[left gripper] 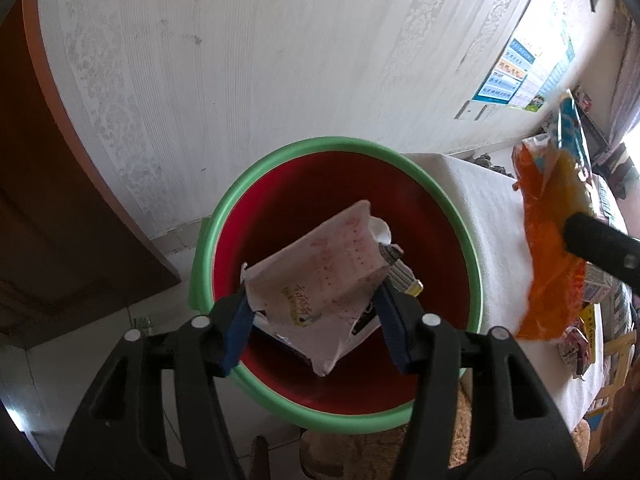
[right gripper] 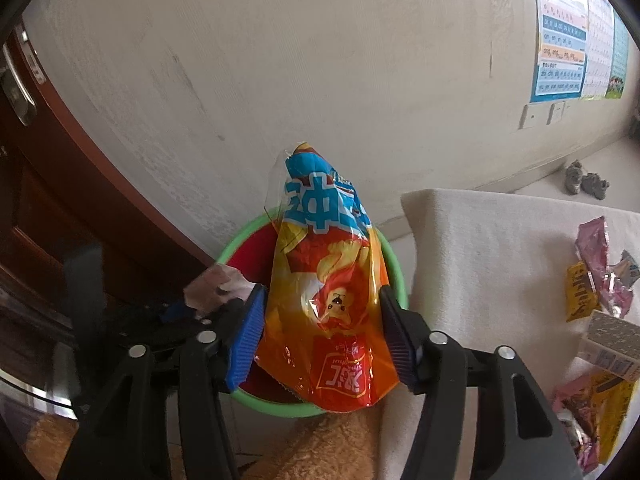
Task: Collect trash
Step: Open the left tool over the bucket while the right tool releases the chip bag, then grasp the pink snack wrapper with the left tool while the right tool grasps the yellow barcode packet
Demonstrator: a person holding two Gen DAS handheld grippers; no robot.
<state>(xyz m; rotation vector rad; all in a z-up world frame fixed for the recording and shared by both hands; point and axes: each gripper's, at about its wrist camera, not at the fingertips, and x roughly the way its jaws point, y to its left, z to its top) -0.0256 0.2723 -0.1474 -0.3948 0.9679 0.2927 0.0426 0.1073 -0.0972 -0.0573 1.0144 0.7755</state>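
A red bin with a green rim [left gripper: 448, 216] stands on the floor by the wall; it also shows in the right wrist view [right gripper: 232, 248]. My left gripper [left gripper: 316, 320] is shut on a crumpled white wrapper with red print [left gripper: 324, 272] and holds it above the bin's mouth. My right gripper [right gripper: 324, 332] is shut on an orange and blue snack bag [right gripper: 328, 280], held upright over the bin's near rim. The bag [left gripper: 548, 248] shows at the right in the left wrist view. A striped wrapper [left gripper: 396, 270] lies inside the bin.
A white-covered table [right gripper: 488, 248] stands right of the bin with several wrappers [right gripper: 596, 276] and a small carton [right gripper: 612, 340] on it. A brown door [right gripper: 48, 200] is at the left. Shoes [right gripper: 584, 180] sit by the wall. A tan rug [right gripper: 320, 448] lies below.
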